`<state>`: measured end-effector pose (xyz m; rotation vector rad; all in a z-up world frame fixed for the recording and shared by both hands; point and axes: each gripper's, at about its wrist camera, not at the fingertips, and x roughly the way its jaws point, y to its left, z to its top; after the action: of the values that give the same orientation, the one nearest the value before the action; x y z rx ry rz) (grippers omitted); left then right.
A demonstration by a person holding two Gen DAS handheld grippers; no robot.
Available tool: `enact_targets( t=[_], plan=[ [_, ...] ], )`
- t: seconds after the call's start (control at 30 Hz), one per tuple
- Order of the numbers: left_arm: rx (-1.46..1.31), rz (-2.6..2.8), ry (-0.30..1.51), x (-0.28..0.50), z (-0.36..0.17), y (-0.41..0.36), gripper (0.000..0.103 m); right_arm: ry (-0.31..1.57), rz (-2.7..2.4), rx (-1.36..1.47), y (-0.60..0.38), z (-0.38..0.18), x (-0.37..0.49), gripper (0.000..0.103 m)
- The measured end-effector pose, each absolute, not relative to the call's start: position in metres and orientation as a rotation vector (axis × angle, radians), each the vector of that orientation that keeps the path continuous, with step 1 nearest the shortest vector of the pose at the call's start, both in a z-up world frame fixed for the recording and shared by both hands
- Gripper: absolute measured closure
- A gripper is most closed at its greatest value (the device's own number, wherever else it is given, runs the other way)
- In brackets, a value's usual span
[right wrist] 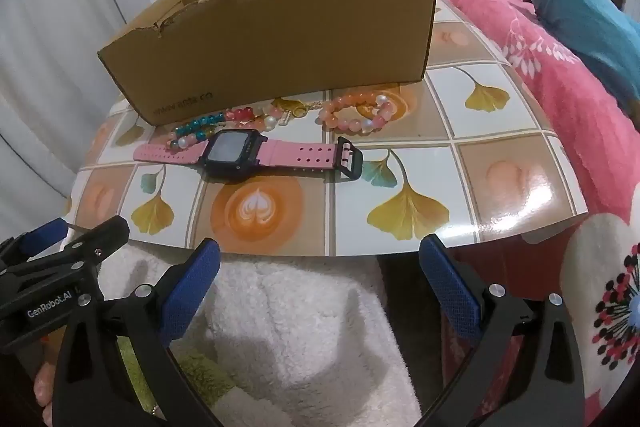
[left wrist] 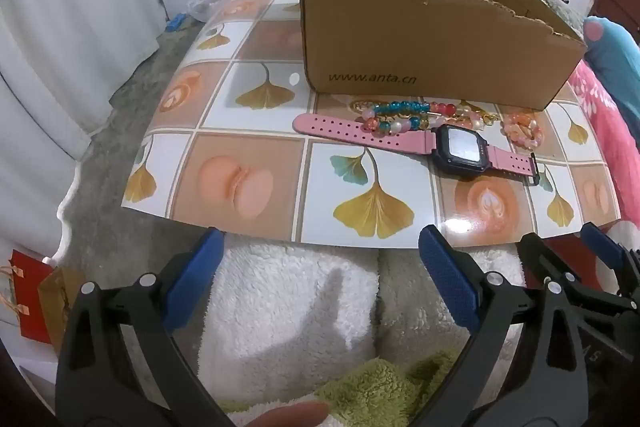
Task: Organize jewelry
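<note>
Cardboard box (left wrist: pixel 420 39) printed www.anta.cn, maybe shoebox

One box (left wrist: pixel 420 39) stood on the tabletop (left wrist: pixel 248 171), and one watch (left wrist: pixel 460 147) lay in front of it. Two heaps of beads showed beside the watch: one tangle (left wrist: pixel 404 115) of mixed colours, whose strands could not be counted apart, and one peach bracelet (right wrist: pixel 356 115). Two tongs were in view, the left (left wrist: pixel 320 279) and the right (right wrist: pixel 320 279).
</note>
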<state>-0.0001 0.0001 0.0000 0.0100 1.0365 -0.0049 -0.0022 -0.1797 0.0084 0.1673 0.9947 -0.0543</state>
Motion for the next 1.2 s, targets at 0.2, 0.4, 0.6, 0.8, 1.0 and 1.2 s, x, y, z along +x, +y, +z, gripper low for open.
enact_targets(
  t=[0.2,0.4,0.6,0.8,1.0,1.2],
  plan=[
    [0.004,-0.004,1.039,-0.0009,0.0005,0.0003,0.008,1.000,-0.053,0.165,-0.1764,0.0070,-0.0030,0.006],
    [0.002,0.000,1.038,-0.0050,-0.0047,-0.0019,0.008,0.999,-0.052,0.166,-0.1826,0.0090,-0.0029,0.006],
    [-0.004,-0.006,1.038,-0.0017,-0.0037,0.0018,0.008,0.997,-0.058,0.157,-0.1790,0.0097,-0.0015,0.006],
    [-0.013,-0.010,1.038,-0.0010,-0.0003,0.0041,0.008,0.996,-0.062,0.158,-0.1780,0.0103,-0.0019,0.006],
    [-0.019,-0.011,1.031,-0.0013,0.0022,0.0044,0.008,0.991,-0.061,0.156,-0.1775,0.0127,-0.0037,0.006],
    [-0.023,-0.011,1.028,-0.0011,0.0042,0.0047,0.008,0.992,-0.061,0.154,-0.1766,0.0127,-0.0034,0.006]
  ],
)
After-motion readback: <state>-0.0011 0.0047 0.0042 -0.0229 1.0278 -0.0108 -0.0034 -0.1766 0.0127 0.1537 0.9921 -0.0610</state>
